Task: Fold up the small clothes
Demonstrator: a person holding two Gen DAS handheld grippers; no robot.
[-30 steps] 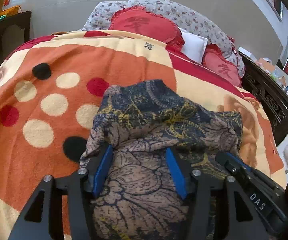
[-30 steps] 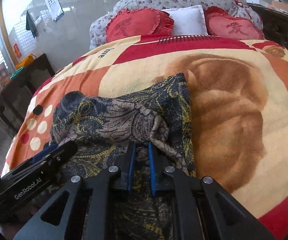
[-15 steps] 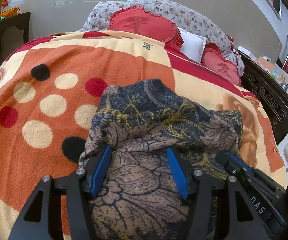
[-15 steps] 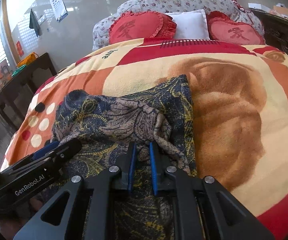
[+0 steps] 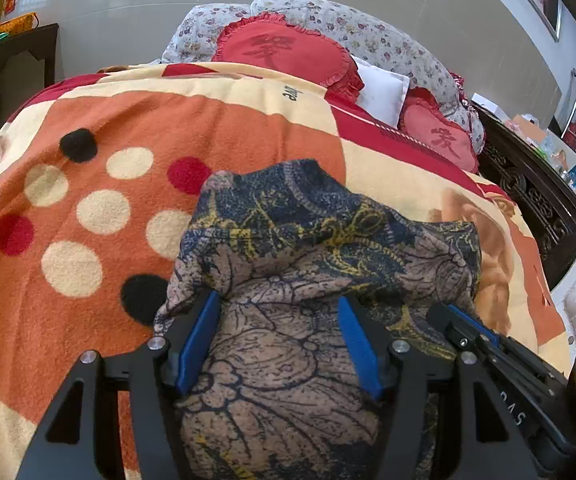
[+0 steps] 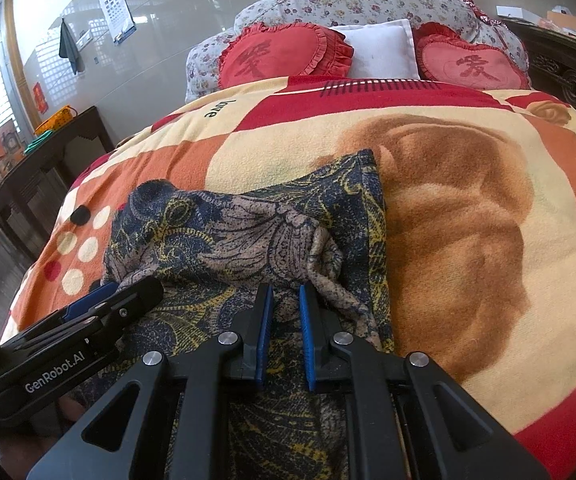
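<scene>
A knit garment (image 5: 288,232) in dark blue, yellow and beige paisley lies bunched on the bed's blanket (image 5: 87,128). My left gripper (image 5: 277,300) rests on its near left part. Its jaws are opening, and cloth lies loosely between the blue pads (image 5: 197,340) without being pinched. In the right wrist view the garment (image 6: 215,236) shows a gathered ridge. My right gripper (image 6: 284,289) is shut on a fold of it near its right edge, with only a narrow gap between the jaws. Each gripper shows in the other's view: the right gripper (image 5: 488,344), the left gripper (image 6: 87,320).
The blanket (image 6: 468,220) in orange, cream and red covers the bed. Two red heart cushions (image 6: 283,56), a white pillow (image 6: 380,48) and floral pillows (image 6: 348,0) sit at the head. A dark carved bed frame (image 5: 528,200) runs along the right, and a dark side table (image 6: 47,148) stands to the left.
The left gripper's jaws have spread slightly wider over the cloth. Neither hand has moved, and the garment lies as before.
</scene>
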